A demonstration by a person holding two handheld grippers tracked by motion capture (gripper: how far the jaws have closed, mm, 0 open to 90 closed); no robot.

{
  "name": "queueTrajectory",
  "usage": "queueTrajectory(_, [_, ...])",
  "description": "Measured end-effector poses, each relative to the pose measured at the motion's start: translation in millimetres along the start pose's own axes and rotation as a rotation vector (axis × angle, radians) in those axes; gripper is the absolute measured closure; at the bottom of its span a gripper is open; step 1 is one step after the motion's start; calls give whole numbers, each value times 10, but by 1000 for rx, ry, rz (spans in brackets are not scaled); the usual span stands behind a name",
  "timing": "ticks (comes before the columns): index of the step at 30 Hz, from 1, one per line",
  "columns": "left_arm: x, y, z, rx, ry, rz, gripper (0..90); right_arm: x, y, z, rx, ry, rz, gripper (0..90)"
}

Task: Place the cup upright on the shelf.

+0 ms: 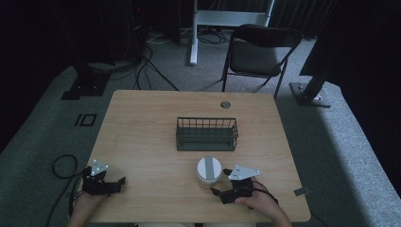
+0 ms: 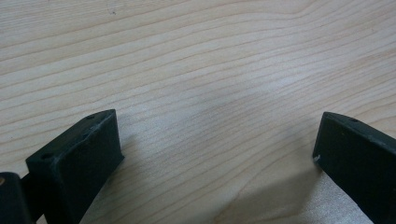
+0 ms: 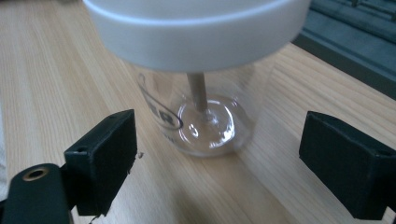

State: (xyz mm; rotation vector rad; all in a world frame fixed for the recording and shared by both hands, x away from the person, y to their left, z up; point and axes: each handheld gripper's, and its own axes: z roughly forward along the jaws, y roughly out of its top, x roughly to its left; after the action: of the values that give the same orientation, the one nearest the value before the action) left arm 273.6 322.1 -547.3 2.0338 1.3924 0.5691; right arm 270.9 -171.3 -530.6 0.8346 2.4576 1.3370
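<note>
Each black hand-held gripper (image 1: 226, 183) carries a grey three-cornered plate.

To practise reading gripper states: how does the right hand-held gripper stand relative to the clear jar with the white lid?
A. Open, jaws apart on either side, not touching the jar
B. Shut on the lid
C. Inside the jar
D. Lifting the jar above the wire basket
A: in the right gripper view the right hand-held gripper has jaws wide apart, and the jar stands on the table untouched.

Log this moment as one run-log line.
right claw: open, facing clear glass jar with white lid, apart | left claw: open over wooden table | dark wire basket: behind jar
</note>
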Motion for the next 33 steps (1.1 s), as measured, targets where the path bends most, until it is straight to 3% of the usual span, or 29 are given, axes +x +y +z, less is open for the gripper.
queueTrajectory(12, [0, 0, 0, 0, 0, 0, 12, 119, 90, 146, -81, -18, 38, 112])
queueTrajectory(33, [-1, 0, 1, -1, 0, -2, 12, 181, 143, 269, -132, -73, 67, 133])
